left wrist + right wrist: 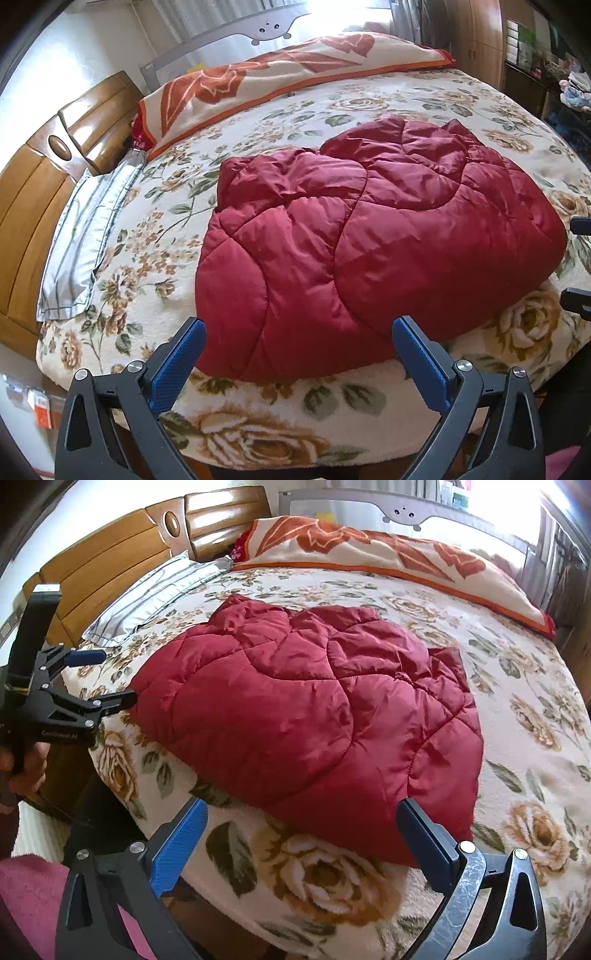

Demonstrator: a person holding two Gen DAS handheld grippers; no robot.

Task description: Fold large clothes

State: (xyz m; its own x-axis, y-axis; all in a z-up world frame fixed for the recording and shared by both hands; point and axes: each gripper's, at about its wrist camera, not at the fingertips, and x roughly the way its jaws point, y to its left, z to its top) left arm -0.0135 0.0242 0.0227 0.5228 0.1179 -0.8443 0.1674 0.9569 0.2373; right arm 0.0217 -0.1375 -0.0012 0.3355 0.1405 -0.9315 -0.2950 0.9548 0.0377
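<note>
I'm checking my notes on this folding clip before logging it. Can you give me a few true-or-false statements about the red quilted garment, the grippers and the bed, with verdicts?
1. The red quilted garment lies on the floral bedspread. True.
2. The left gripper is clamped on the garment. False: its jaws stand wide apart, holding nothing.
3. The right gripper is open. True.
4. The garment is blue. False: it is red; only the gripper pads are blue.
5. A folded orange-patterned blanket lies along the far side of the bed. True.
6. The striped pillow sits on top of the garment. False: it lies apart, by the wooden headboard.
</note>
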